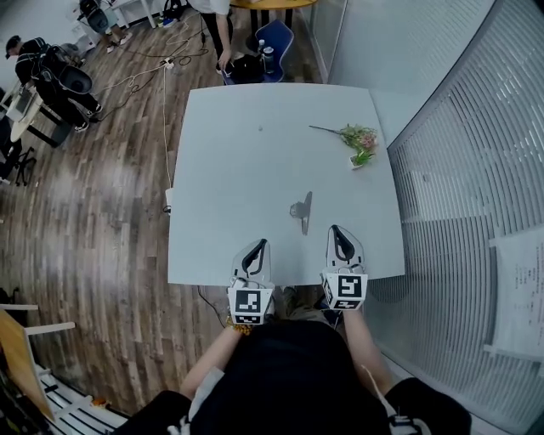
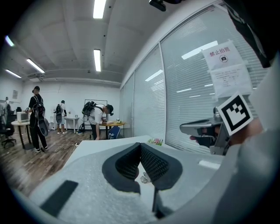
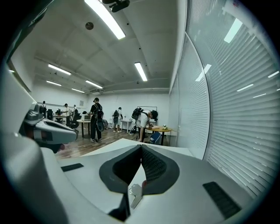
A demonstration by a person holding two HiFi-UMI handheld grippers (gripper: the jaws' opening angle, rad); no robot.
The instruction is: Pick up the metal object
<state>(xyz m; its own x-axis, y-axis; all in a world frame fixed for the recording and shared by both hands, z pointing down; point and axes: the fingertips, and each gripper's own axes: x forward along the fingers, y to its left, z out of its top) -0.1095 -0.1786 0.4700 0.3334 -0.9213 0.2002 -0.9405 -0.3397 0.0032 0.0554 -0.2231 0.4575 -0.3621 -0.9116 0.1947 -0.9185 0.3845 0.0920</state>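
Note:
A small flat metal object (image 1: 302,210) lies on the white table (image 1: 229,170), just ahead of and between the two grippers. My left gripper (image 1: 261,245) rests near the table's front edge, left of the object, shut with nothing in it. My right gripper (image 1: 335,230) sits to the object's right, also shut and empty. In the left gripper view the tips (image 2: 140,144) meet, and the metal object (image 2: 145,177) shows below them. In the right gripper view the closed tips (image 3: 141,147) stand above the metal object (image 3: 134,192).
A pink and green flower sprig (image 1: 358,139) lies at the table's far right. A glass wall with blinds (image 1: 476,170) runs along the right. Beyond the far edge stand a blue chair (image 1: 274,39) and a person (image 1: 217,21); cables lie across the wooden floor (image 1: 93,187).

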